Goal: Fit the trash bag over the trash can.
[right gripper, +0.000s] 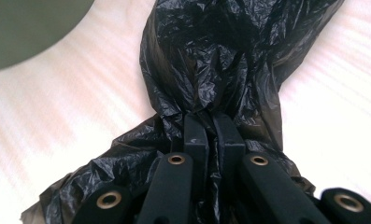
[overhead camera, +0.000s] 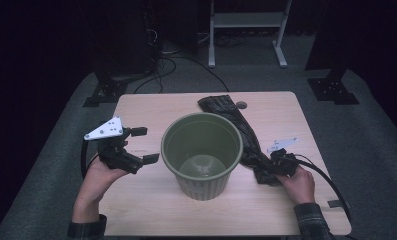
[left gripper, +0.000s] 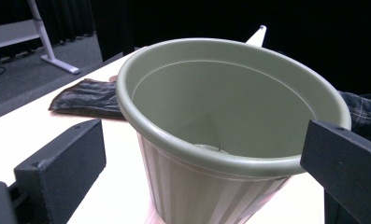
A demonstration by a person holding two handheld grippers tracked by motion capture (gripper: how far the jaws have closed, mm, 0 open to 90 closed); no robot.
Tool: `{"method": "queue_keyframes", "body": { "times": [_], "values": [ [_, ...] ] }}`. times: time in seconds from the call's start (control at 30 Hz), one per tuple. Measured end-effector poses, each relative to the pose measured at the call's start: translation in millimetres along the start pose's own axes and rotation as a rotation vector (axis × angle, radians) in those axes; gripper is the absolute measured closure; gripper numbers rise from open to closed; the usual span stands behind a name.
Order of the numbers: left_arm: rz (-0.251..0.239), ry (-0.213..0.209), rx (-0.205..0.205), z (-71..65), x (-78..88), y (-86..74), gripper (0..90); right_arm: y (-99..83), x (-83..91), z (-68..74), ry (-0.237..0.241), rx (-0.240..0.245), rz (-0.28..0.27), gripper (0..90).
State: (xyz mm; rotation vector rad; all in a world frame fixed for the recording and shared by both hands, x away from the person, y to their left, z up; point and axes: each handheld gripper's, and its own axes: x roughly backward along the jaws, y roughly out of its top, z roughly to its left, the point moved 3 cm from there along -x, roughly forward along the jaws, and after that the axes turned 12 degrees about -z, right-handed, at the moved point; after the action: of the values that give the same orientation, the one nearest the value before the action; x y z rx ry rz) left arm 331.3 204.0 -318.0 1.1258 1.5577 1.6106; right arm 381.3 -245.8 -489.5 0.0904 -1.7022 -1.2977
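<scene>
A ribbed green plastic bin [overhead camera: 202, 155] stands upright and empty in the middle of the wooden table [overhead camera: 151, 210]. A crumpled black plastic bag [overhead camera: 236, 125] lies stretched from the far middle of the table to the bin's right side. My right gripper [overhead camera: 272, 169] is shut on the near end of this black bag [right gripper: 206, 65], the film bunched between its two pads [right gripper: 196, 135]. Left of the bin, my left gripper [overhead camera: 145, 145] stands open, jaws pointing at the bin [left gripper: 230, 121], which sits between its fingertips [left gripper: 61, 163] farther off without touching them.
A small dark disc [overhead camera: 241, 105] lies on the table by the bag's far end. Beyond the table are cables on the grey floor and the white legs of a stand [overhead camera: 246, 35]. Black equipment bases [overhead camera: 105, 92] stand at the far corners.
</scene>
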Motion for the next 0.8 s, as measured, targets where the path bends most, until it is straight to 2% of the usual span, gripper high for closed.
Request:
{"method": "queue_keyframes", "body": {
  "times": [0.2, 0.67, 0.73, 0.8],
  "values": [
    [0.001, -0.002, -0.004, -0.6, 0.0, 0.9, 0.0, -14.7, 17.8, 9.1, 0.013, -0.010, 0.004, 85.7],
    [0.006, -0.009, -0.005, -1.0, -2.7, 0.2, 0.0, -60.2, 72.4, 24.2, -0.008, -0.039, 0.004, 85.6],
    [0.007, -0.011, -0.005, -1.3, -3.0, 0.2, 0.0, -64.9, 79.2, 26.2, -0.022, -0.036, 0.012, 82.6],
    [0.005, -0.011, -0.007, -1.6, -3.3, 0.4, 0.0, -66.4, 83.6, 26.7, -0.036, -0.046, 0.016, 69.6]
  ]
}}
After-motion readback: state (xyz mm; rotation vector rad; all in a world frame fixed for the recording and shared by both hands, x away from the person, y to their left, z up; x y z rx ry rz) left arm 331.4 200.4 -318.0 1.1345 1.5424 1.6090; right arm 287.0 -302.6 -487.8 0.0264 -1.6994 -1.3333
